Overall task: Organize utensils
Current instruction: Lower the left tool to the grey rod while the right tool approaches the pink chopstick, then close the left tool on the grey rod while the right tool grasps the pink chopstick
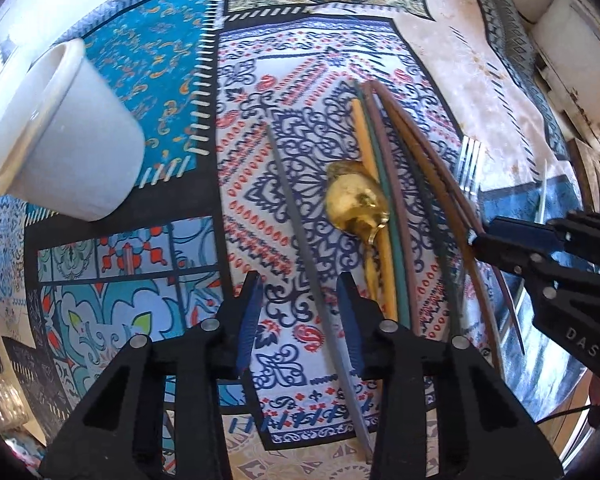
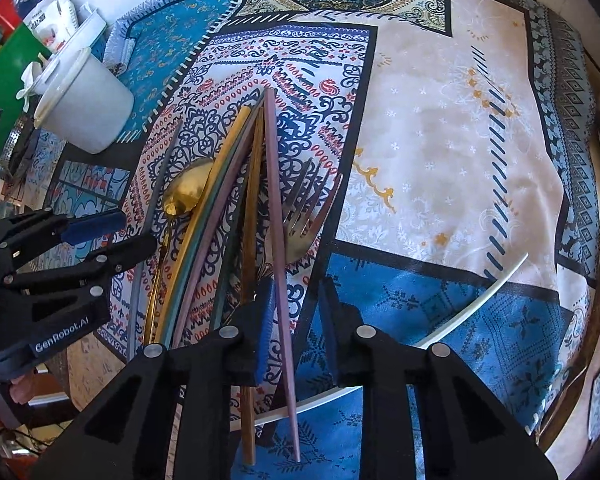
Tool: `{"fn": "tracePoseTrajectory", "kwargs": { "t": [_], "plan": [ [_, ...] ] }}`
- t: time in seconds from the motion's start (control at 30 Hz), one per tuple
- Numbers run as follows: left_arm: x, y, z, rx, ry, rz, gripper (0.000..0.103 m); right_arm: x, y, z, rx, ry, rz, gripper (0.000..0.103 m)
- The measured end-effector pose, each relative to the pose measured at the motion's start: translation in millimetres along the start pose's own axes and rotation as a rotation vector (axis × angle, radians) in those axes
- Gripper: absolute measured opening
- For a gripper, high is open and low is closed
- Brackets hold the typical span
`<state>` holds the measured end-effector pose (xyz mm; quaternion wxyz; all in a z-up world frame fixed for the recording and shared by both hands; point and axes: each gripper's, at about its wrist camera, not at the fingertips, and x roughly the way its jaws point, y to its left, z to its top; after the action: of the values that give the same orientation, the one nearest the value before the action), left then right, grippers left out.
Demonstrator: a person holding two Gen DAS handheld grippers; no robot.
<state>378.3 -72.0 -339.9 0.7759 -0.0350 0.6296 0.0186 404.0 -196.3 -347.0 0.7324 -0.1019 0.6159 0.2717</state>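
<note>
Several coloured chopsticks (image 1: 384, 184) lie in a loose bundle on the patterned tablecloth with a gold spoon (image 1: 354, 200) among them and a silver fork (image 2: 304, 216) to their right. A grey chopstick (image 1: 300, 248) runs between the open jaws of my left gripper (image 1: 300, 312), untouched. My right gripper (image 2: 296, 320) is open low over the bundle; a mauve chopstick (image 2: 276, 240) passes between its jaws beside the left pad. In the left wrist view the right gripper (image 1: 500, 240) enters from the right at the brown chopsticks. A white cup (image 1: 64, 136) stands far left.
A white chopstick (image 2: 480, 300) lies alone on the blue patch at the right. Bags and containers (image 2: 48, 12) crowd the table's far left corner. The left gripper (image 2: 96, 236) shows at the left of the right wrist view. The cream patch (image 2: 440, 140) lies right of the fork.
</note>
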Motion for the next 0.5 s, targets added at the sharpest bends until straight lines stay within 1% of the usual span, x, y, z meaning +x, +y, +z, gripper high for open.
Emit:
{"fn": "tracePoseTrajectory", "kwargs": {
  "t": [0.03, 0.07, 0.1, 0.17, 0.23, 0.27, 0.43, 0.5],
  "plan": [
    [0, -5, -1, 0.013, 0.0, 0.001, 0.036, 2, 1, 2, 0.001, 0.008, 0.01, 0.01],
    [-1, -11, -1, 0.028, 0.001, 0.008, 0.034, 3, 5, 5, -0.005, 0.006, 0.005, 0.01],
    [-2, -15, 0, 0.045, 0.001, 0.009, 0.031, 4, 6, 5, -0.012, 0.007, 0.0, 0.009],
    [0, -18, 2, 0.055, 0.008, 0.0, 0.027, 5, 8, 8, -0.022, 0.009, -0.001, 0.008],
    [-1, -20, 6, 0.059, 0.016, -0.01, 0.016, 7, 6, 10, -0.016, 0.008, 0.013, 0.007],
    [-1, -18, 8, 0.057, 0.022, -0.019, 0.007, 7, 6, 10, -0.013, 0.008, 0.019, 0.007],
    [-4, -2, 16, -0.002, 0.044, -0.112, 0.003, 3, 3, 8, 0.001, -0.003, 0.04, 0.005],
    [-4, 1, 18, -0.024, 0.054, -0.137, 0.003, -1, 3, 7, 0.009, -0.014, 0.041, 0.005]
  ]
}}
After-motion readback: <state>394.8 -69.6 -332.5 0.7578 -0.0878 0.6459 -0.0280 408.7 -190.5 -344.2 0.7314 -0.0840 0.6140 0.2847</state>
